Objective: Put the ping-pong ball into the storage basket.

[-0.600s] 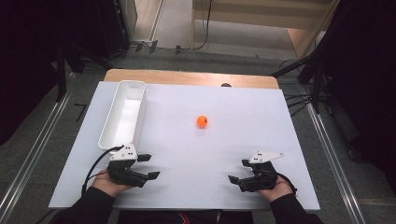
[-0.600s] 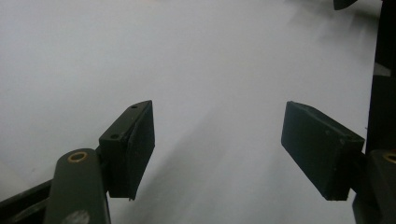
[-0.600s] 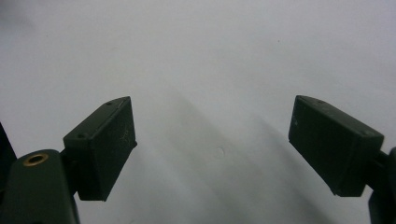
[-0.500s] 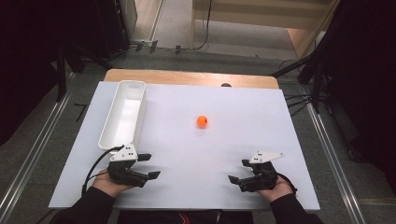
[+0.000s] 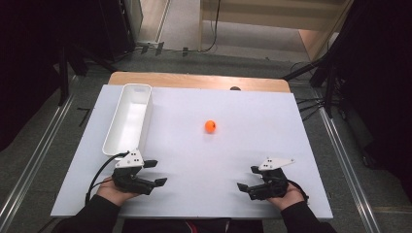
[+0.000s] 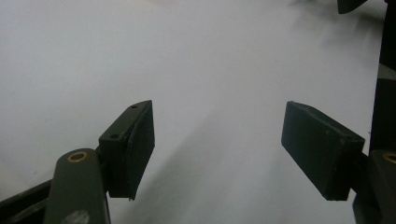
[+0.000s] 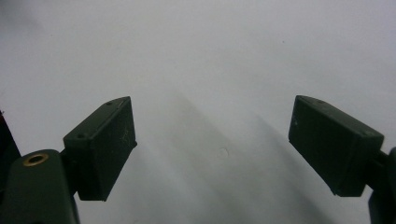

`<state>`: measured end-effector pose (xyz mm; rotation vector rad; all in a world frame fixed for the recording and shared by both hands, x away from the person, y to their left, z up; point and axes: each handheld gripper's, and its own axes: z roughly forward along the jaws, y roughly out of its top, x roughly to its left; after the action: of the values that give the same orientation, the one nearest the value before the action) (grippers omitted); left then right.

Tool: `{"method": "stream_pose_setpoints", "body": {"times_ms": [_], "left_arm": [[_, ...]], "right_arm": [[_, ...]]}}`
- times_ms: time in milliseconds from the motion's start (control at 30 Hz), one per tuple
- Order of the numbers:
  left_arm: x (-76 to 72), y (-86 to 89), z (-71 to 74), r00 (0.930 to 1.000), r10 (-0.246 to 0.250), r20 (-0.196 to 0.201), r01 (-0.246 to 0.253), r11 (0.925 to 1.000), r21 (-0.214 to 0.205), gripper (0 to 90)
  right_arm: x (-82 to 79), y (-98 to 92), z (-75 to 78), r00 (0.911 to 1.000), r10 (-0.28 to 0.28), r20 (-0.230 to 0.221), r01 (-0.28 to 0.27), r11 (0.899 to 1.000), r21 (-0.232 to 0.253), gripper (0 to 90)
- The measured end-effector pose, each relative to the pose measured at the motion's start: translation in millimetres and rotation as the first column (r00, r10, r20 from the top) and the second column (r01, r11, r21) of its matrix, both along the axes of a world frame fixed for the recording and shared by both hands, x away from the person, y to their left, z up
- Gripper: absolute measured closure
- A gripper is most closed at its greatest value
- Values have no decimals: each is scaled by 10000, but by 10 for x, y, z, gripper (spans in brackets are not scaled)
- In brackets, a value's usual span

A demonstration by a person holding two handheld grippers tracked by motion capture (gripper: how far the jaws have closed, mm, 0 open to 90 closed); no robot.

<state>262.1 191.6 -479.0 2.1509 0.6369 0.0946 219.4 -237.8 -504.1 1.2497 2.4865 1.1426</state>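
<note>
Inspection starts with the high view. White board (image 5: 194,189) carries an orange ball (image 5: 210,126) near its middle, with a long white bin (image 5: 112,127) well to the left of the ball, along the board's left side. Left gripper (image 5: 154,173) rests nearer the person than the ball and to its left, just off the bin's near end; its jaws stand apart with nothing between them. Right gripper (image 5: 248,177) lies nearer than the ball and to its right, likewise parted and empty. Both are well apart from the ball.

Left gripper view: pads (image 6: 140,144) spread wide over bare white board (image 6: 210,70); nothing held.

Right gripper view: pads (image 7: 109,140) equally wide over bare board (image 7: 210,56); nothing held.

Judgement: the work in hand appears to be fetching the ball, probably for the bin. Recommended practice: approach with one gripper only, jaws kept wide, straddling the ball squarely before closing, since a round thing will roll at a glancing touch. Close gently on its middle. Keep the idle gripper clear of the ball's path.
</note>
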Motion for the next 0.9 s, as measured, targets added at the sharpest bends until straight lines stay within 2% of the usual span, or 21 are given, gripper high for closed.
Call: {"method": "stream_pose_setpoints", "body": {"times_ms": [167,567,900], "left_arm": [[5,2,-2,9998,3,-203,-8,9997,-260,264],[20,4,-5,9999,21,-166,-24,9998,-181,264],[30,-14,-6,9998,61,-185,-66,9997,-239,264]], "right_arm": [[-2,10,0,10000,73,-43,-73,10000,-15,136],[-17,19,-6,9998,179,2,-179,9998,-127,136],[-11,19,-17,9998,142,-166,-143,9998,-105,136]]}}
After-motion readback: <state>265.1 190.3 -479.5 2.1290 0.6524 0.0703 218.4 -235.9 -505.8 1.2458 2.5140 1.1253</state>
